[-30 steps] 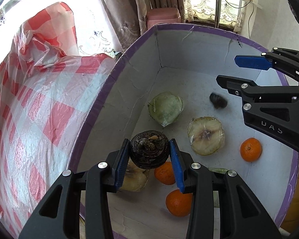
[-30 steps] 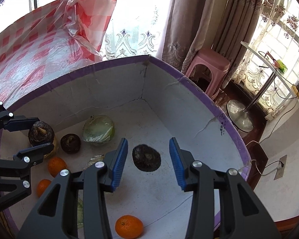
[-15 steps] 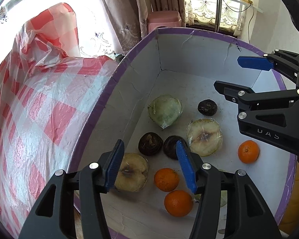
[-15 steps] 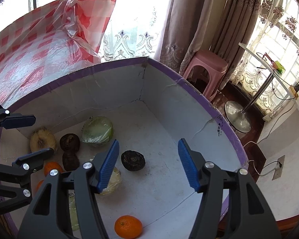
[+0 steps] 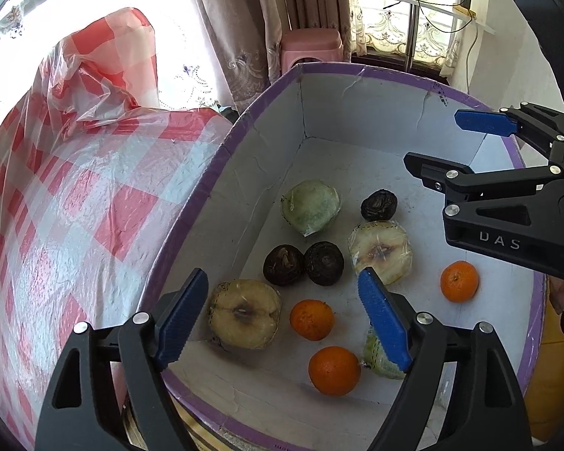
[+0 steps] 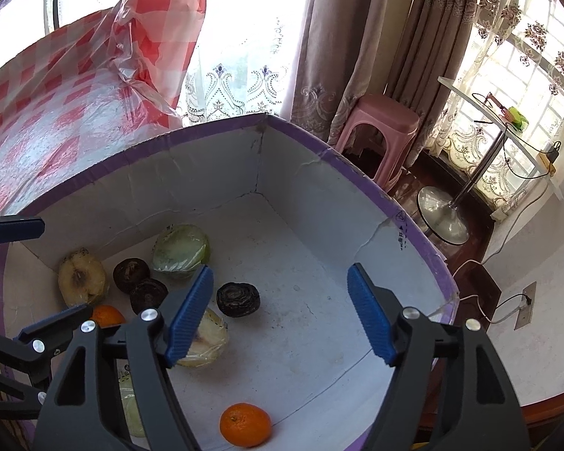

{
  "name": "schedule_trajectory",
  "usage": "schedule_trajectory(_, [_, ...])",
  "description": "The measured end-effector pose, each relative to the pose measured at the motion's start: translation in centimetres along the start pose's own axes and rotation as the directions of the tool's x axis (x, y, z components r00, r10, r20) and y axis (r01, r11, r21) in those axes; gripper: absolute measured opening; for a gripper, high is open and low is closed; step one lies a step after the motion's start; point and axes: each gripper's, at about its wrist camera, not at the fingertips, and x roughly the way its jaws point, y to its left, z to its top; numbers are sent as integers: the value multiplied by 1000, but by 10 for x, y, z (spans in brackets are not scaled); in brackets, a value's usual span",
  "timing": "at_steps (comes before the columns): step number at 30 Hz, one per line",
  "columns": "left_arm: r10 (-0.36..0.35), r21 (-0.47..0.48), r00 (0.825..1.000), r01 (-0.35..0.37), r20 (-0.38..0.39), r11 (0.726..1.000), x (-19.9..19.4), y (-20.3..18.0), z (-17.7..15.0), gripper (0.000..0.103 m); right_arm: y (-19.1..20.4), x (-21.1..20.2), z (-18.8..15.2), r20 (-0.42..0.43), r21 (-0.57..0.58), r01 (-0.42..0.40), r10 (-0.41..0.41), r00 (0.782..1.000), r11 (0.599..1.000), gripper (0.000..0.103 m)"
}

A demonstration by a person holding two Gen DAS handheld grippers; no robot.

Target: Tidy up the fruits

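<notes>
1. Left gripper [image 5: 284,315]: black frame, blue ribbed pads, jaws wide apart and just opened further, nothing between them; it hangs above the near end of the box.
2. Right gripper [image 6: 280,314]: same build, jaws apart and likewise just opened further, nothing held; it is poised over the middle of the box floor.
3. Large white cardboard box with purple-taped rim [image 5: 222,150]: open-topped, directly below both grippers, holding all the fruit.
4. Two dark brown, wrinkled round fruits [image 5: 284,265], touching one another, lying on the box floor just beyond the left gripper's open jaws.
5. Third dark brown round fruit [image 6: 238,299]: alone on the floor, just ahead of the right gripper's left pad.
6. Cut pale-yellow fruit half in clear wrap [image 5: 244,314]: beside the left gripper's left pad, cut face up.
7. Second wrapped cut half, cream-coloured [image 5: 379,250]: just past the left gripper's right pad.
8. Pale green wrapped fruit [image 5: 310,206]: further ahead of the left gripper, near the box's left wall.
9. Three small orange mandarins: two [image 5: 312,319] [image 5: 334,370] between the left gripper's fingers in view, one [image 6: 245,424] below the right gripper.
10. Red-and-white checked cloth under clear plastic sheet [image 5: 75,206]: covers the desk left of the box.
11. Pink plastic stool [image 6: 379,124]: on the floor beyond the box.
</notes>
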Motion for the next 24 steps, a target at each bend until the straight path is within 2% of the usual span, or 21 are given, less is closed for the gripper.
schedule_trajectory(3, [11,-55,1000,-10,17,998,-13,8,-8,88,1,-13,-4,18,27,-21,21,1000,999,75])
schedule_trajectory(7, [6,-137,1000,-4,11,991,-24,12,-20,88,2,-34,-10,43,51,-17,15,999,999,78])
schedule_trajectory(12, [-95,-253,995,97,20,963,-36,10,-34,88,2,-58,-24,51,62,-10,6,999,998,78])
schedule_trajectory(15, [-84,-256,996,90,34,962,-44,-3,-41,88,2,-68,-33,49,57,-8,5,999,998,78])
schedule_trajectory(18, [-85,-215,996,90,31,973,-46,-13,-45,88,5,-71,-37,45,59,-15,12,999,998,79])
schedule_trajectory(24, [-70,-247,997,76,33,966,-41,-6,-46,88,11,-72,-38,49,59,-31,29,998,998,79])
